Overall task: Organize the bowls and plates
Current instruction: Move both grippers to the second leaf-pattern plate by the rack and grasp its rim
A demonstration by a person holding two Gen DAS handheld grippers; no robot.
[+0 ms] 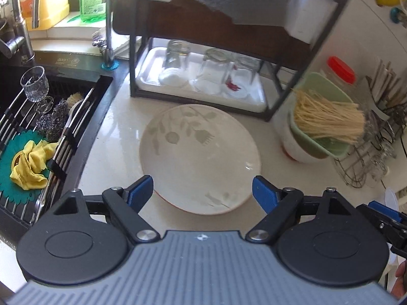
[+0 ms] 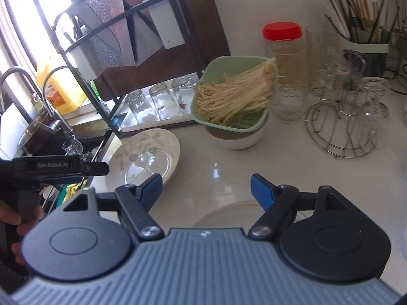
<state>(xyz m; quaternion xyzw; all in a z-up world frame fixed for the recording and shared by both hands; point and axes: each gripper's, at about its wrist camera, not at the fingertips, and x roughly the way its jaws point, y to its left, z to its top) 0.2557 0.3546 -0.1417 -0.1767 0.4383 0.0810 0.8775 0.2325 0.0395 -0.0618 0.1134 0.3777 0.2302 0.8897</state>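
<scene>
Inspection, largest item first. The tabletop (image 1: 122, 117) is pale and glossy, with glare that may hide the low rim of whatever lies on it. The black rack (image 1: 277, 91) stands toward the tabletop's far edge with upturned glasses (image 1: 216, 68) on its white tray; a careless lift of the plate could strike its front bar.

The leaf-patterned plate (image 1: 199, 160) lies flat near the tabletop's left edge, beside the sink (image 1: 51, 127), just in front of the rack. Drag it leftward and it could slide off into the sink.

The green colander (image 2: 236, 101), full of pale strands, sits tilted in a white bowl (image 2: 239, 139) near the rack's right foot; a knock could tip it.

Your left tongs (image 1: 203, 190) stand wide apart above the plate's near rim, gripping nothing. Your right tongs (image 2: 206, 188) are likewise spread and empty, over bare tabletop; a faint round rim shows beneath them, but I cannot tell what it is.
</scene>
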